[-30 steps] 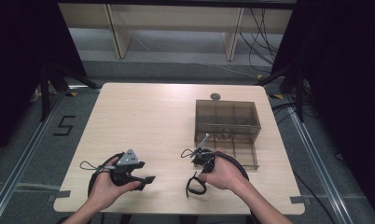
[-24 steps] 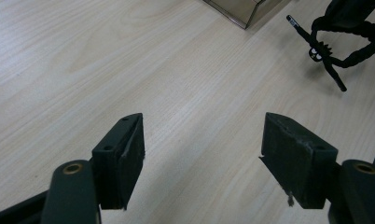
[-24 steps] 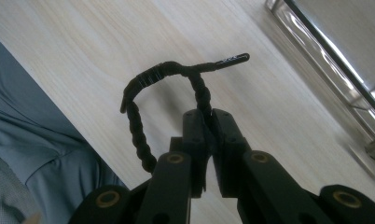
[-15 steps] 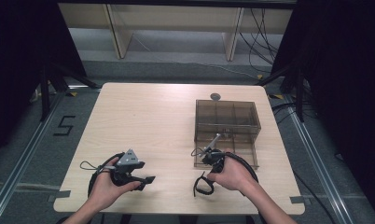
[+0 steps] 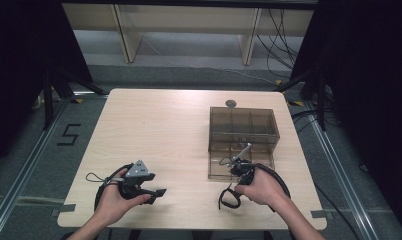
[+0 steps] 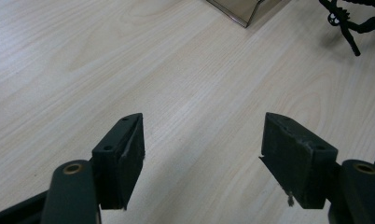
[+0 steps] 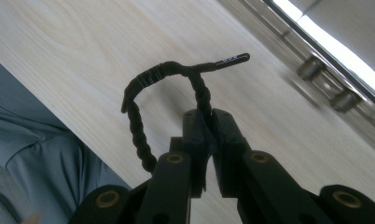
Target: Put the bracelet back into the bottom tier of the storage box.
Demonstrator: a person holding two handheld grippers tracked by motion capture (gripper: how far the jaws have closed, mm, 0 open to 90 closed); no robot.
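A black braided cord (image 7: 148,79), bent into a loop with a stiff tip, is pinched between the jaws of my right gripper (image 7: 208,116), which is shut on it. From above, the right gripper (image 5: 237,182) sits just in front of a smoky clear compartment box (image 5: 244,125), and the cord (image 5: 228,198) hangs toward the table's front edge. My left gripper (image 5: 158,192) rests low at the front left, pointing right. Its jaws (image 6: 202,140) stand wide open over bare wood with nothing between them.
The box's lid (image 5: 216,162) lies folded open toward me, and its corner (image 6: 241,9) appears in the left gripper view. A small round grey object (image 5: 231,103) lies behind the box. A light wooden table (image 5: 154,130) stretches left of the box. Shelving stands beyond the table.
My right gripper has moved right, toward the front of the box, carrying the cord with it. The left gripper has stayed put.
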